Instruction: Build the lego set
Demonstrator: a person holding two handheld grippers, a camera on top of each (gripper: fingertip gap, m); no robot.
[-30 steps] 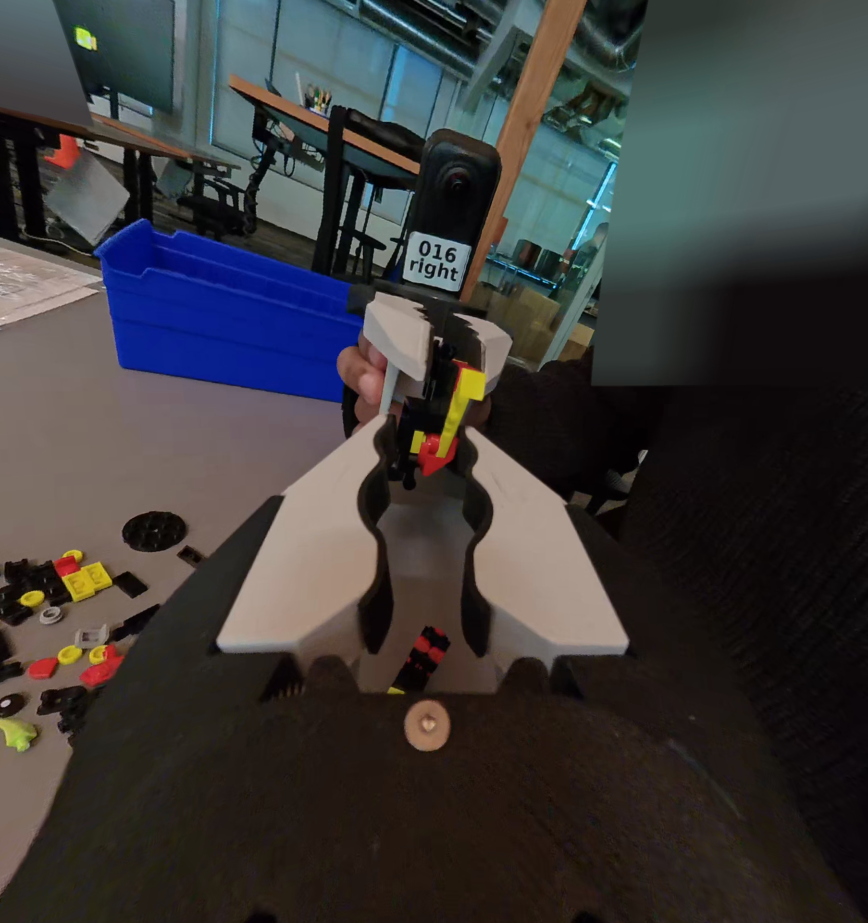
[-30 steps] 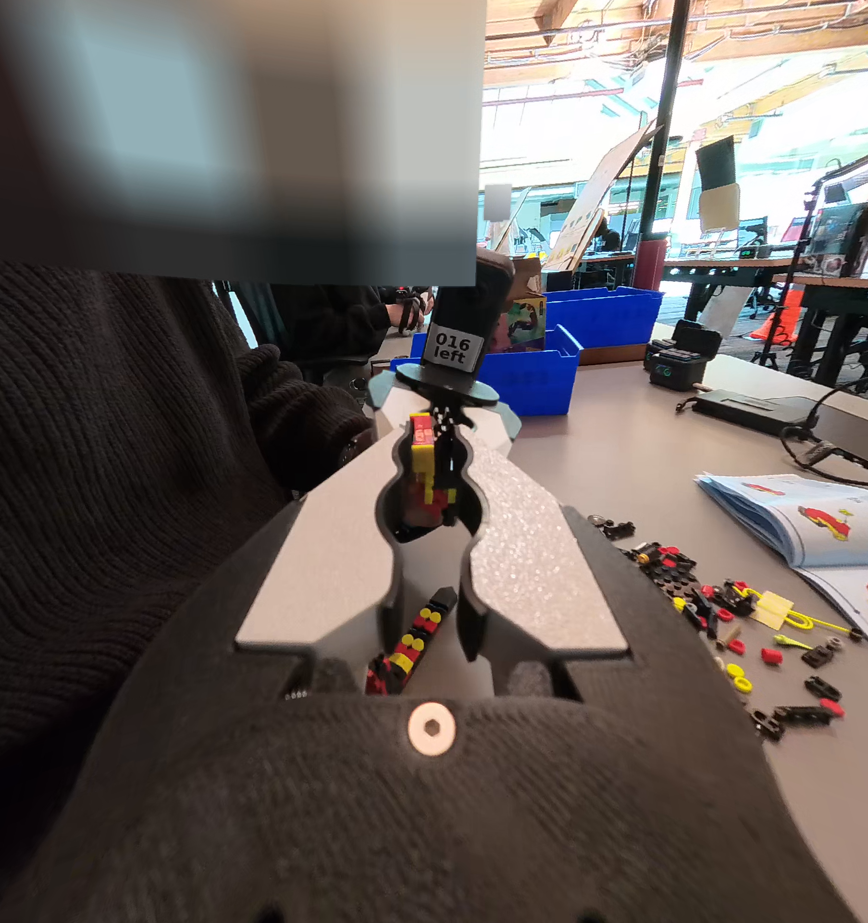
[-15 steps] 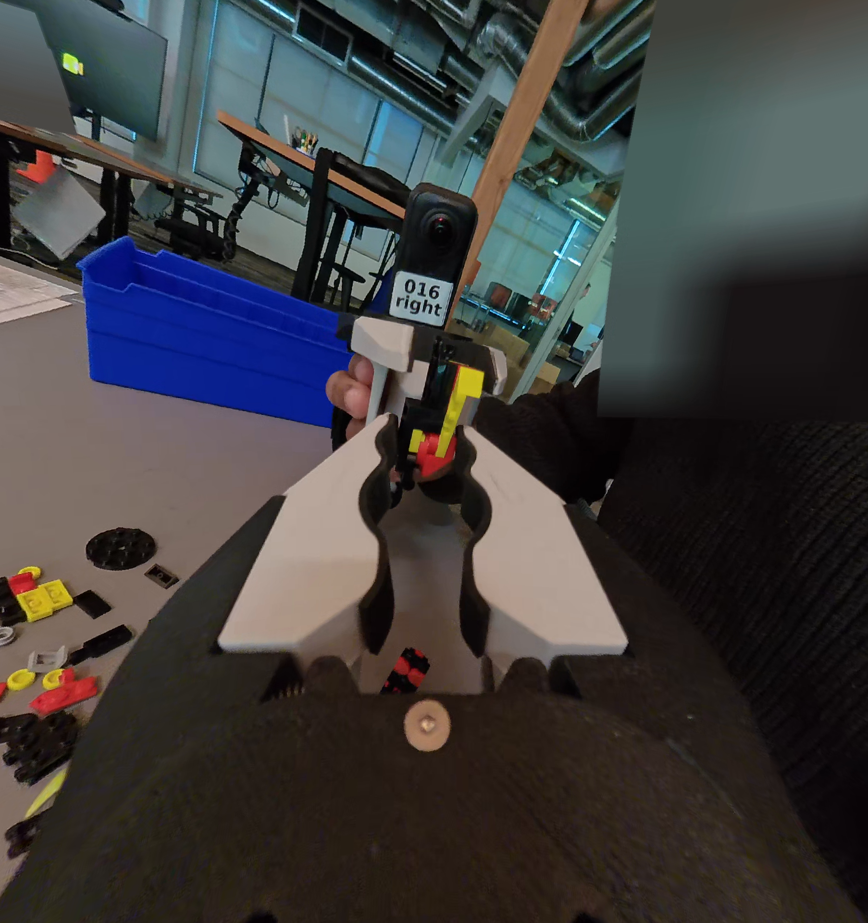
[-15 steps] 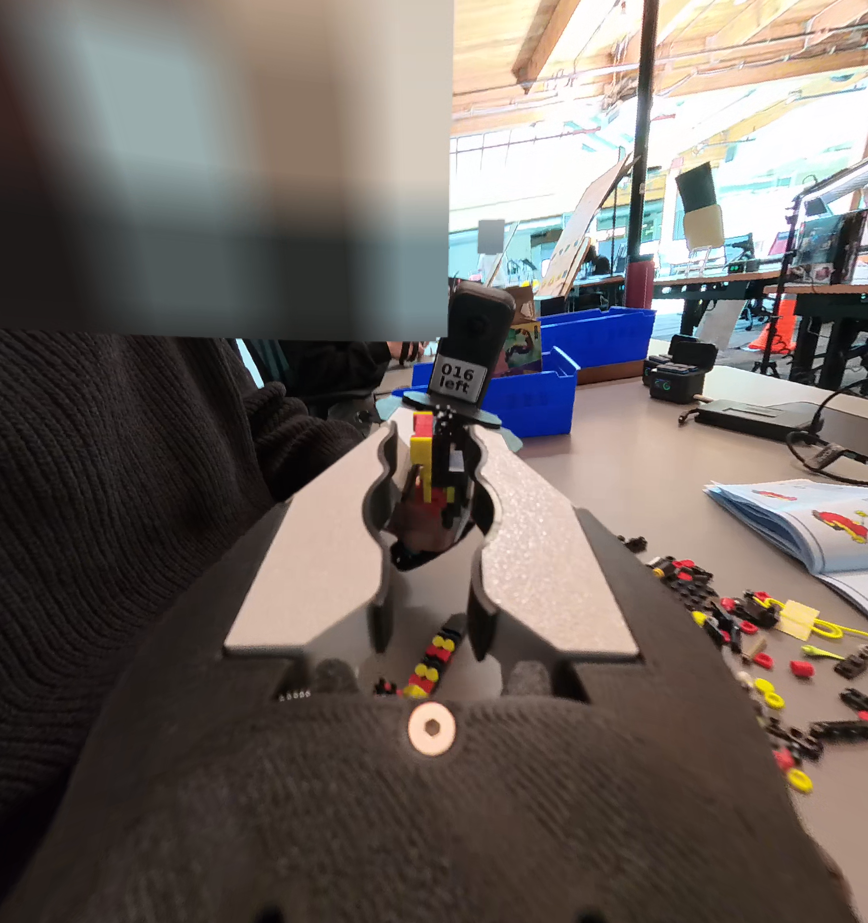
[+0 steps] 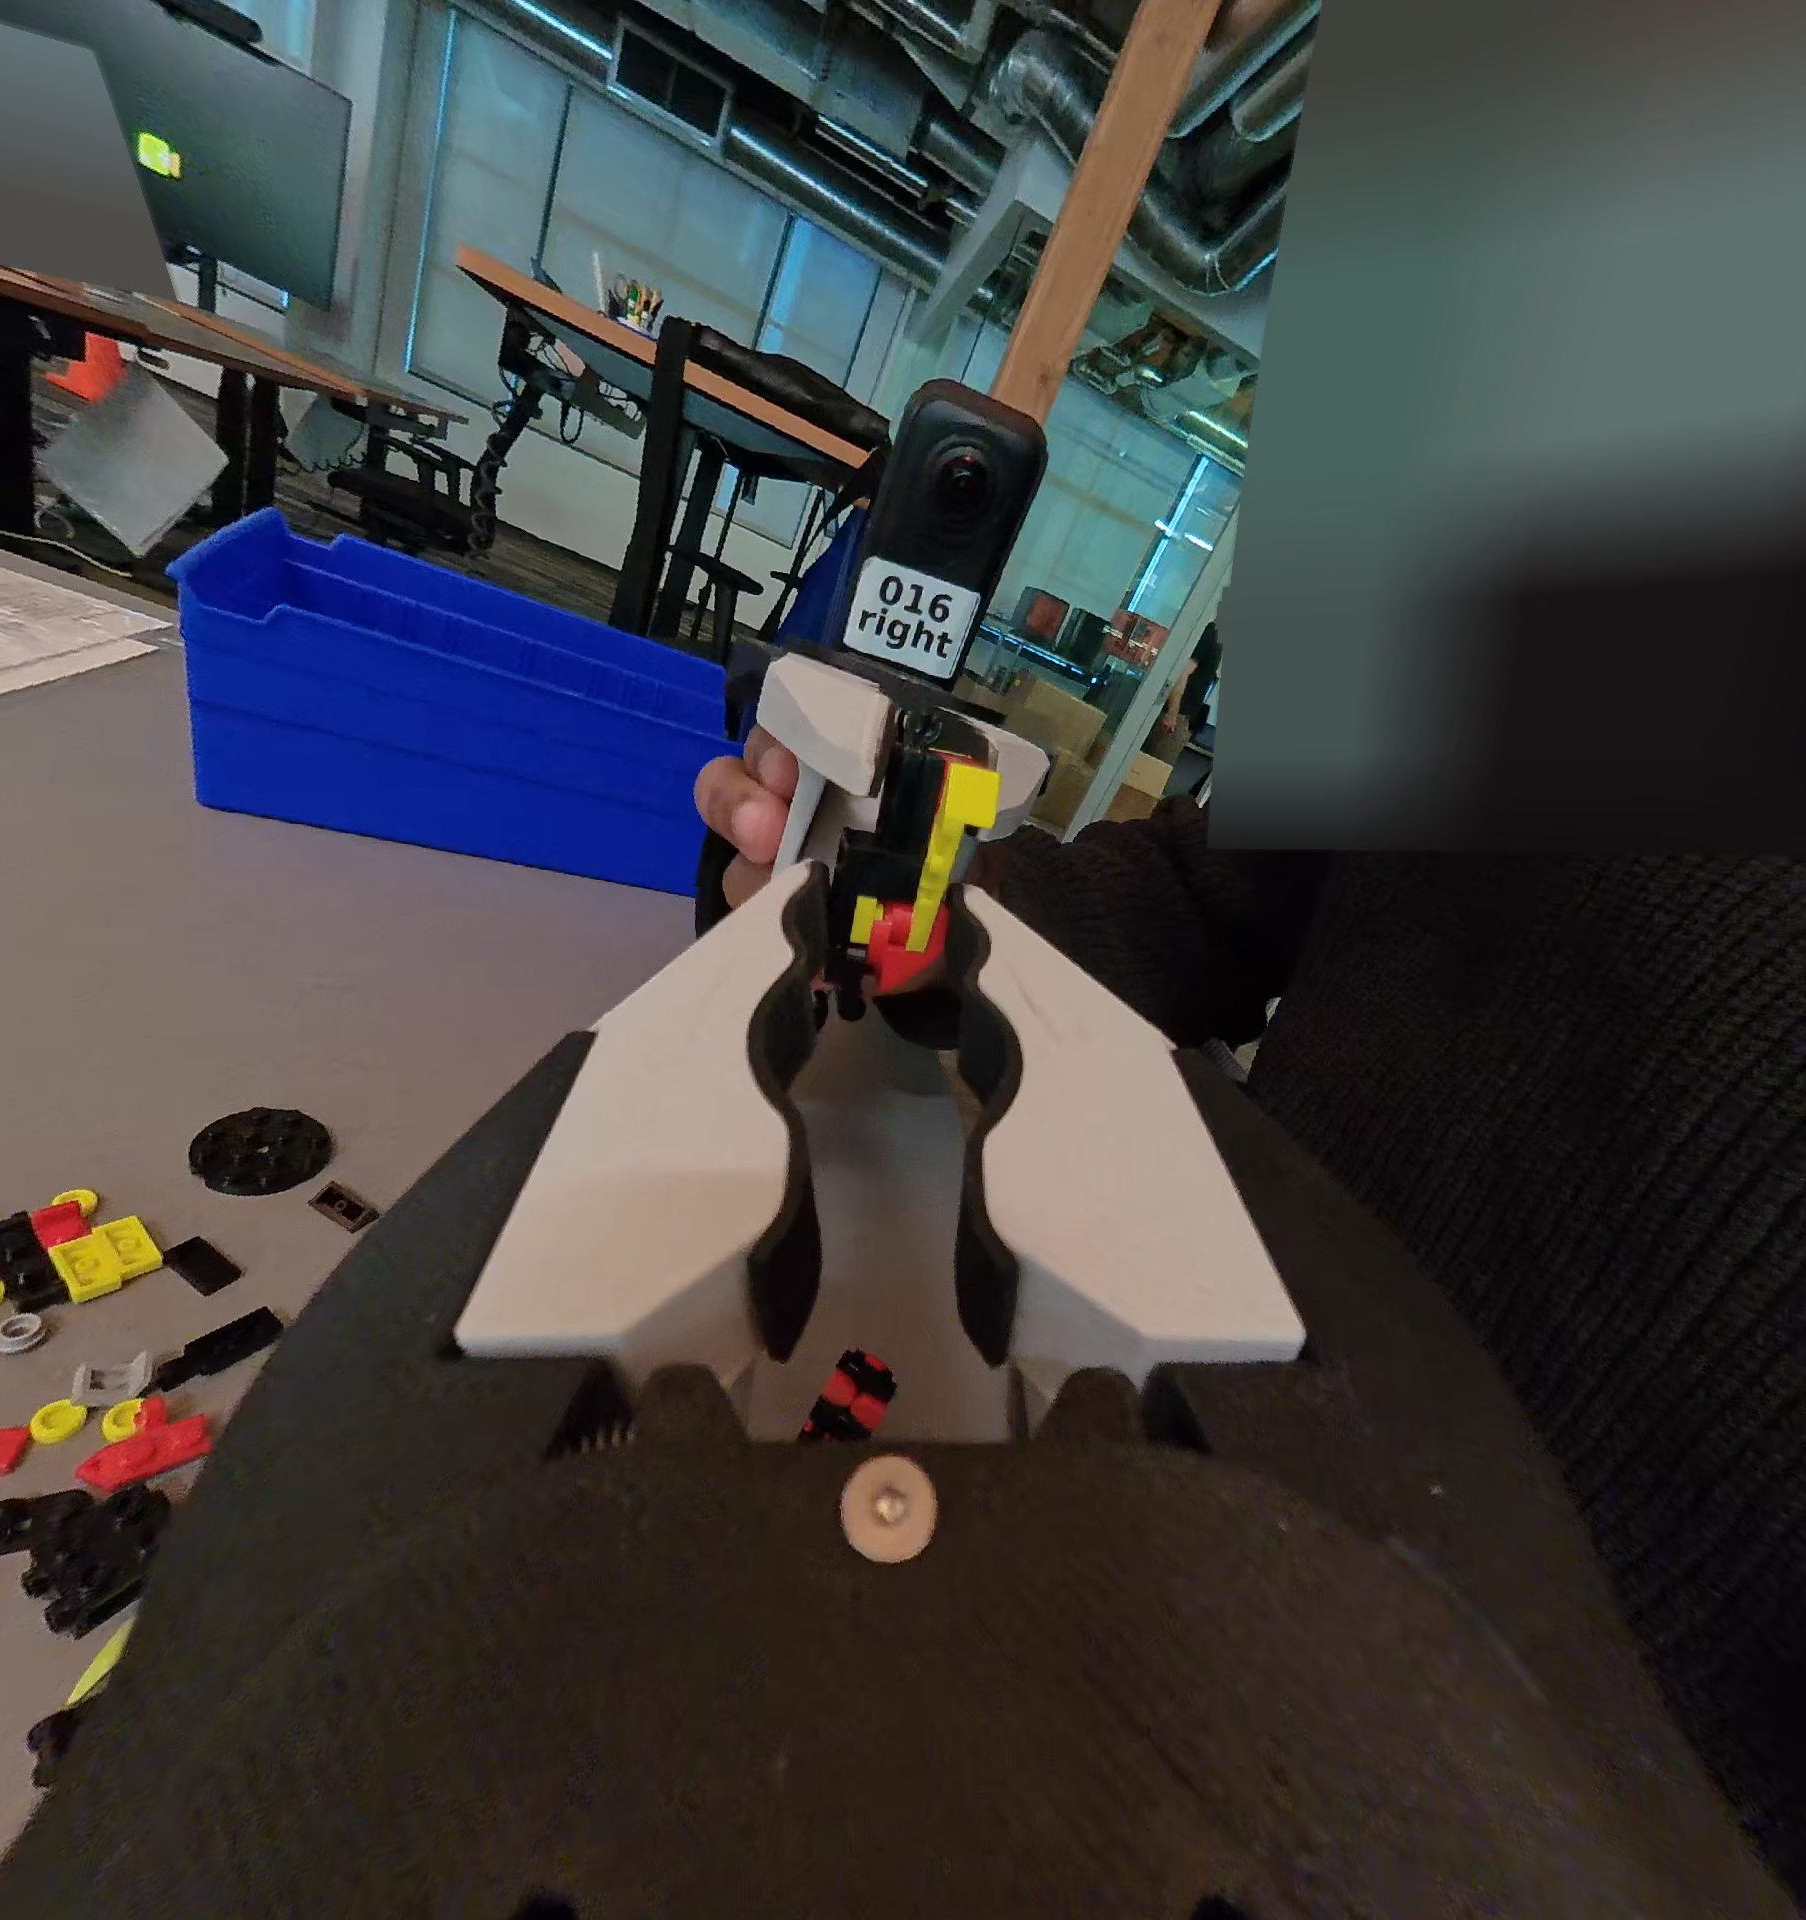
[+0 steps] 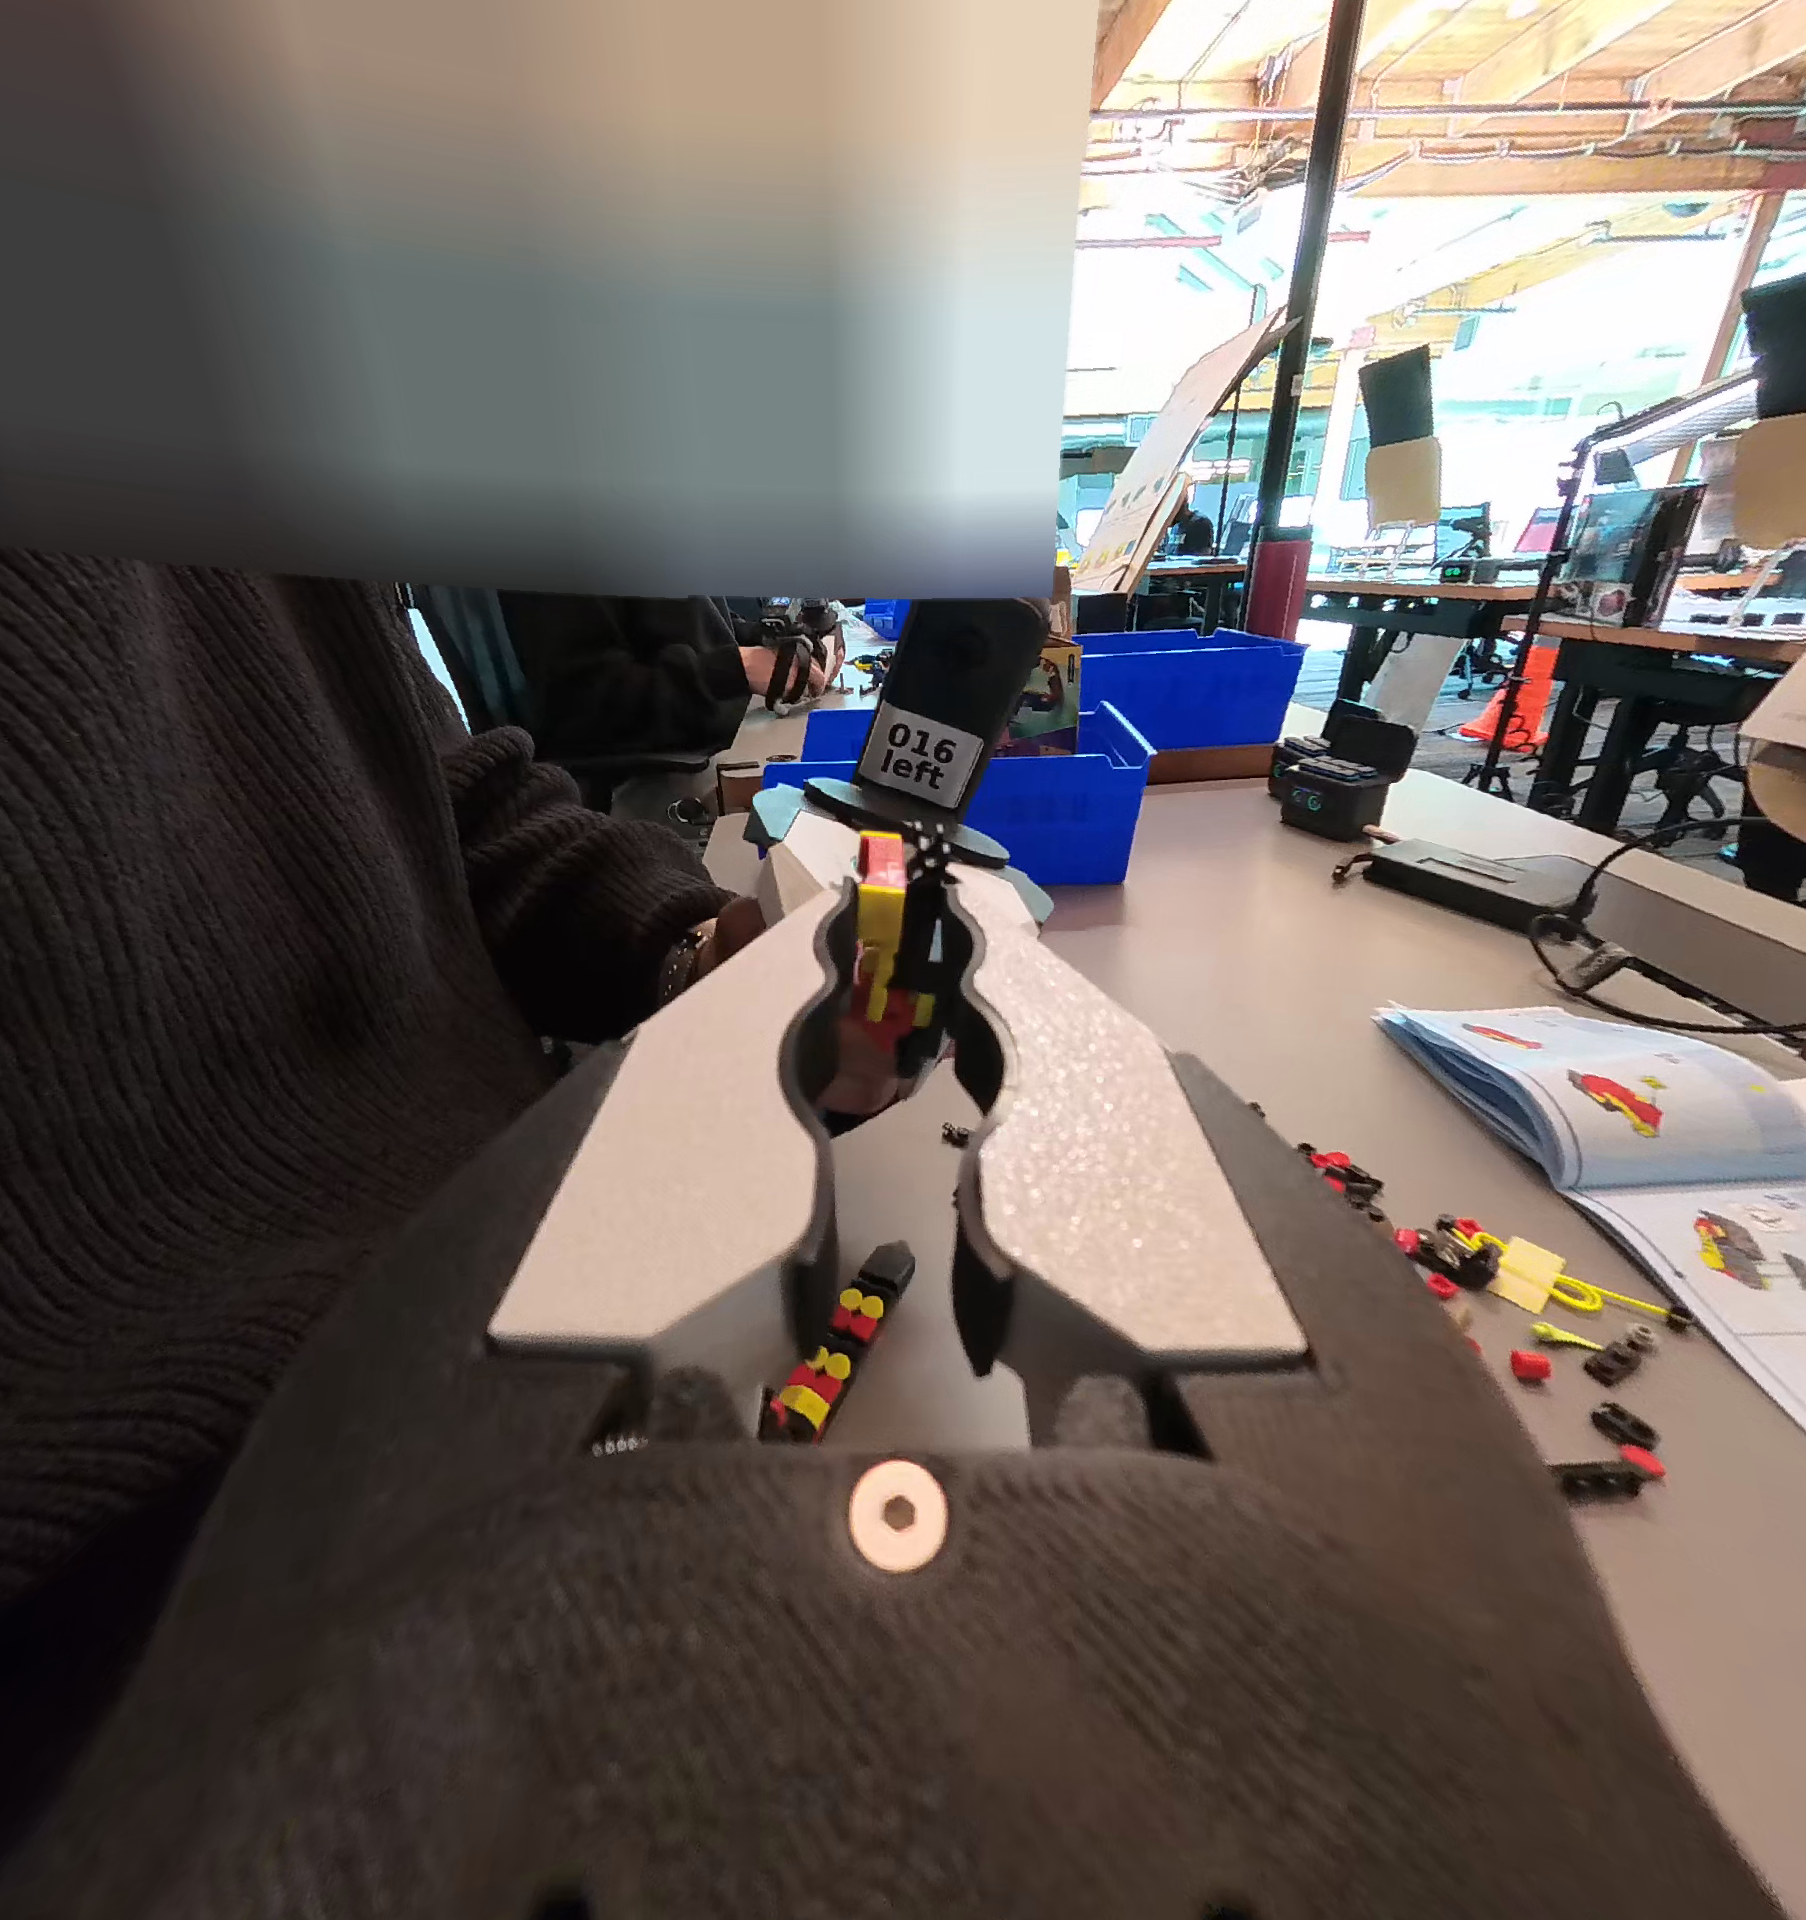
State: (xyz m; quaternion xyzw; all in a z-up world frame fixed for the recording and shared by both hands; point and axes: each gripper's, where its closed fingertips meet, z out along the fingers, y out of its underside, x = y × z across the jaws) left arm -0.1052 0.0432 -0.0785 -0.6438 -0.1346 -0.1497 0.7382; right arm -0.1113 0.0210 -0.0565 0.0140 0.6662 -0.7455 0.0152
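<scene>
A small black, yellow and red lego assembly (image 5: 914, 883) hangs in the air between my two grippers, which face each other tip to tip. My left gripper (image 5: 888, 914) is shut on its lower red and black end. My right gripper (image 5: 914, 769) is beyond it, shut on its upper end. In the right wrist view my right gripper (image 6: 899, 935) grips the same assembly (image 6: 883, 966), with the left gripper (image 6: 899, 862) behind it. A red, yellow and black lego strip (image 6: 842, 1340) lies on the table below and also shows in the left wrist view (image 5: 852, 1392).
Loose lego pieces lie on the grey table at the lower left (image 5: 99, 1268) and at the right (image 6: 1481, 1257). An open instruction booklet (image 6: 1605, 1101) lies at the right. Blue bins (image 5: 442, 707) (image 6: 1044, 810) stand behind. A person's dark sweater (image 6: 203, 987) is close by. My two grippers' fingertips are within a few centimetres of each other.
Both grippers stay shut on the assembly. The joined pair has shifted and tilted slightly above the table. Nothing was let go or taken.
</scene>
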